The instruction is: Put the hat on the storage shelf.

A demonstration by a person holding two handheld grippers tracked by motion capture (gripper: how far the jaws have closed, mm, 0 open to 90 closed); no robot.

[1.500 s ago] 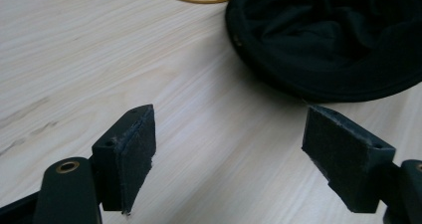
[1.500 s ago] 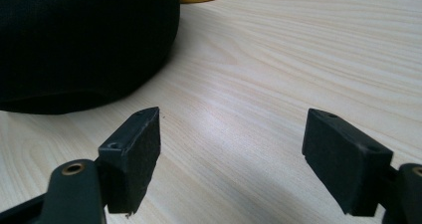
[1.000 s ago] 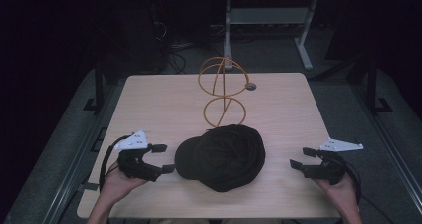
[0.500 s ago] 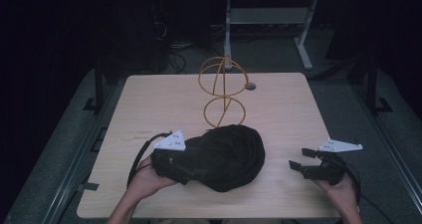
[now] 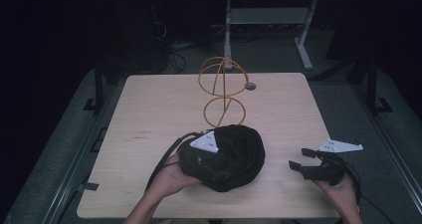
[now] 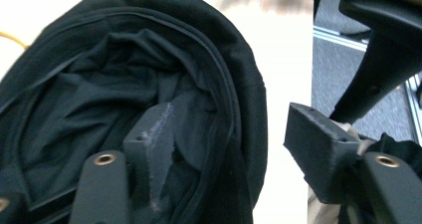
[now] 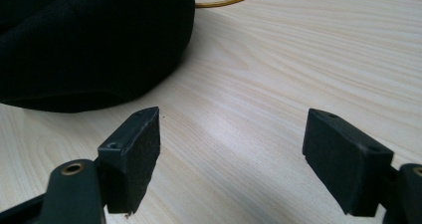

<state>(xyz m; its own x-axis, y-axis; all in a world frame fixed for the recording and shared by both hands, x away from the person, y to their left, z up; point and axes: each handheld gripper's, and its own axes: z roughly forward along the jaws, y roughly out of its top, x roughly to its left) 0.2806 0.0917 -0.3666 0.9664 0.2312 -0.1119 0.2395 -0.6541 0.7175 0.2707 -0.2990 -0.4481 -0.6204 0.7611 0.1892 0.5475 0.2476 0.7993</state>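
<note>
A black hat (image 5: 241,152) lies on the near middle of the wooden table (image 5: 149,109). My left gripper (image 5: 215,170) is pushed into its left side. In the left gripper view one jaw sits inside the hat (image 6: 149,74) and the other outside, so the brim edge runs through my left gripper (image 6: 231,122). Its jaws have just been closing, and the outer pad (image 6: 318,149) still stands off the fabric. My right gripper (image 5: 299,159) rests open at the near right, a short way from the hat (image 7: 74,40). Nothing lies between the pads of my right gripper (image 7: 233,124).
An orange wire stand (image 5: 222,92) of a globe over a ring rises just behind the hat, its base ring (image 7: 234,2) beside the hat. A round cable hole (image 5: 250,86) sits at the table's far edge. Dark floor and desk legs lie beyond.
My left gripper has slid right from the table's near left into the hat's side, and its jaws have narrowed around the brim. The hat has bunched up slightly. The right gripper has stayed put.
</note>
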